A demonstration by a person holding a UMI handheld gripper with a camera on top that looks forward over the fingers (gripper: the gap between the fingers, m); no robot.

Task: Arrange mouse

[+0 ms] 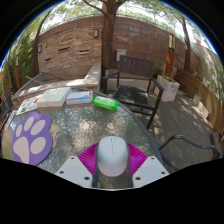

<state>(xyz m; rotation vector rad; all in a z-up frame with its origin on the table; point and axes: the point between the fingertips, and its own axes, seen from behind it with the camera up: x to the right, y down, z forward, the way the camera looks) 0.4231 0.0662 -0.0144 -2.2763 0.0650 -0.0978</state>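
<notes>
The small white computer mouse (112,155) sits right between the two fingers (112,172), close to the camera. A pink pad (88,155) shows on one side of it and another pink pad on the other side. The pads look like they touch the mouse on both sides, so the fingers seem to be closed part way and holding it. The mouse looks lifted a little above the round glass table (80,125).

Ahead of the fingers and off to the left lies a purple mat shaped like a paw print (32,136). It is flat on the table and nothing is on it. Farther ahead are some white boxes (55,97) and a small green packet (105,102). Beyond the table stands a dark metal chair (135,85), and behind that a brick wall (70,50) and a tree.

The step now looks like carrying the mouse to its spot. I think the paw mat is where it should go. The next move needs a slow swing to the left, then a gentle drop so the mouse lands flat on the mat. After that the fingers should open wide and let go.
</notes>
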